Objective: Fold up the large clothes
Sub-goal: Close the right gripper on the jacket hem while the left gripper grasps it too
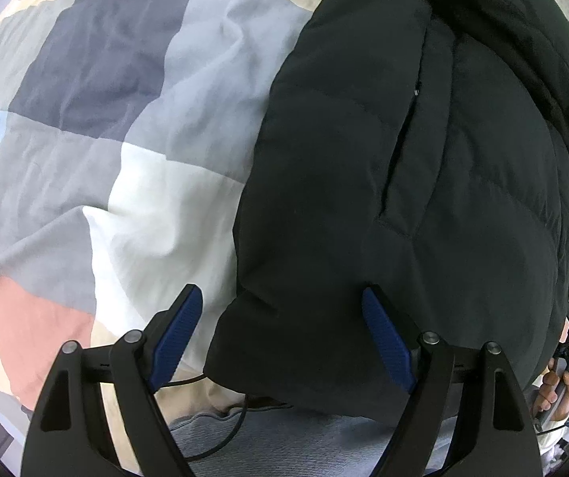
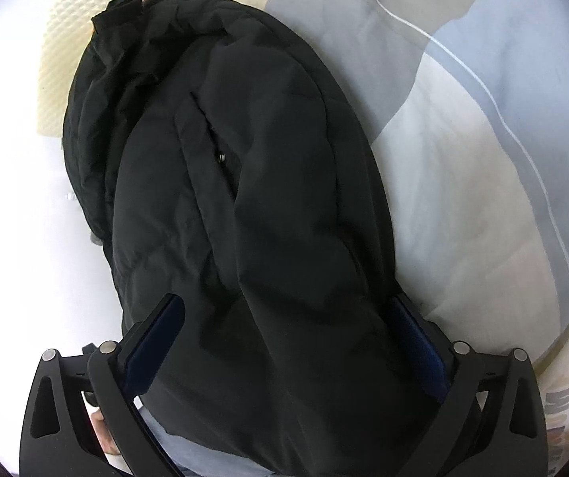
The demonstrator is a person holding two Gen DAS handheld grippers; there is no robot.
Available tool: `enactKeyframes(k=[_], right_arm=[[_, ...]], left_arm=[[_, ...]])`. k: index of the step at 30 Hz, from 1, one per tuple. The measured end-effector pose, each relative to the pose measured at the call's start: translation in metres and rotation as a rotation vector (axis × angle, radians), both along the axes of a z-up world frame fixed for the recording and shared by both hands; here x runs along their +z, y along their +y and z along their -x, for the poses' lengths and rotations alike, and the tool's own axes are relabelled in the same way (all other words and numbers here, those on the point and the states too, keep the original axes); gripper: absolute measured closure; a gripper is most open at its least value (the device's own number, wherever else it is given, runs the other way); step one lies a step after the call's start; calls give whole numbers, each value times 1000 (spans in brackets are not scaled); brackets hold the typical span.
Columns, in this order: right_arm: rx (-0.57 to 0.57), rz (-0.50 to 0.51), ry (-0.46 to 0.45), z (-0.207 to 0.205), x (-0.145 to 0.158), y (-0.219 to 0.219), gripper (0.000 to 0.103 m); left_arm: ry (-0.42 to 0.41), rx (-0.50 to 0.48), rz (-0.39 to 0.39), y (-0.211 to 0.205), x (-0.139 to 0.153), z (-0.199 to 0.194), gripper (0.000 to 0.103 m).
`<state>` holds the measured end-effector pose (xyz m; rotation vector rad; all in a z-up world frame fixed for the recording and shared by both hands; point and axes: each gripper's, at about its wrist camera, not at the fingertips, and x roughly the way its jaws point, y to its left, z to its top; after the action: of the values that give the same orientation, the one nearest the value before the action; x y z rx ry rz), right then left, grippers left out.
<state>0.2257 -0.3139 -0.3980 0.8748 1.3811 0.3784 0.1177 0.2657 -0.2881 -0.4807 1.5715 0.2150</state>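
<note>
Black and puffy, the quilted jacket (image 1: 403,167) lies on the patchwork bed cover (image 1: 97,119), its long axis running straight away from both tools, hem end nearest. The left tool (image 1: 280,330) gapes wide over the hem's left corner, while the right tool (image 2: 288,338), equally spread, straddles the hem's bulk; neither grips anything. It looks partly folded lengthwise.

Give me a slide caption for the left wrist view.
Open left tool straddles the near edge of a black puffer jacket on a patchwork quilt.
</note>
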Motion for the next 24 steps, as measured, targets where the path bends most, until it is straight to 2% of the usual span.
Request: enactKeyframes(k=[1,2,4,7,9,13,17,19,24], right_arm=[[17,-1,-9,-3,3,3,25],[34,5,-22,-2,7,5,33],[53,34,-66,-1,17,12,66],[68,40,-136,4,25,18,84],[71,23,-207,6,36,21,89],[77,21,-263,12,45,23,90],[60,45,-208,16,35,27,87],[50,49,-162,14,27,32,76],[40,76,-125,15,18,32,65]], left_arm=[[1,-1,4,2,1,0,21],[2,-1,8,2,2,1,21],[7,-6,13,-3,0,3,21],[11,-9,16,-4,4,-5,21],[15,-4,25,-4,1,-5,21],[31,-7,26,-3,-7,-6,21],[78,-37,18,-6,-19,-10,21],[108,-36,39,-6,-30,-13,20],[157,-23,74,-1,-50,-18,13]])
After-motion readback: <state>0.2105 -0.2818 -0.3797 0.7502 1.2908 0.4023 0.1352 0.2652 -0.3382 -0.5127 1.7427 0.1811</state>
